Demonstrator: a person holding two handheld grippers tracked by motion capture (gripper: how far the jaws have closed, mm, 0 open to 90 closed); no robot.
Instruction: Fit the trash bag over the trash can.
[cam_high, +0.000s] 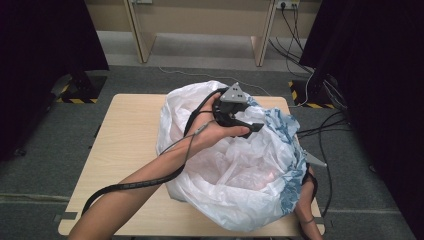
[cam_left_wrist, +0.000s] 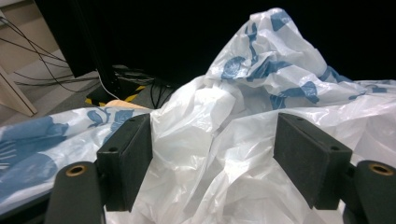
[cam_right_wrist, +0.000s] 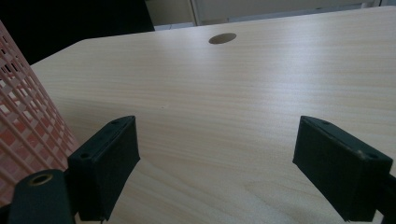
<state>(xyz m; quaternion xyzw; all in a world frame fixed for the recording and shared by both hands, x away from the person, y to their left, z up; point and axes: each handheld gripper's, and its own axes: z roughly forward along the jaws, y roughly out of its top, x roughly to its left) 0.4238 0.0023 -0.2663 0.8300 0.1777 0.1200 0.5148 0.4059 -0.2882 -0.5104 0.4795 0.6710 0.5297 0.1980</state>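
A big white plastic bag (cam_high: 235, 170) with blue print lies crumpled over most of the wooden table (cam_high: 125, 150), and something pinkish shows faintly through it. My left gripper (cam_high: 250, 117) hovers over the bag's top, held from the left by a bare forearm. In the left gripper view it (cam_left_wrist: 212, 126) is open, with the bag's (cam_left_wrist: 219, 154) folds bulging up between the jaws but not pinched. My right gripper (cam_high: 312, 160) sits low at the bag's right side, mostly hidden behind it. In the right gripper view it (cam_right_wrist: 217, 126) is open over the bare tabletop (cam_right_wrist: 233, 93), beside a pink mesh basket (cam_right_wrist: 28, 126).
A round cable hole (cam_right_wrist: 222, 38) is cut in the tabletop ahead of the right gripper. Black curtains flank the table, with stands and loose cables (cam_high: 320, 95) on the floor at the right. A wooden desk (cam_high: 200, 25) stands beyond.
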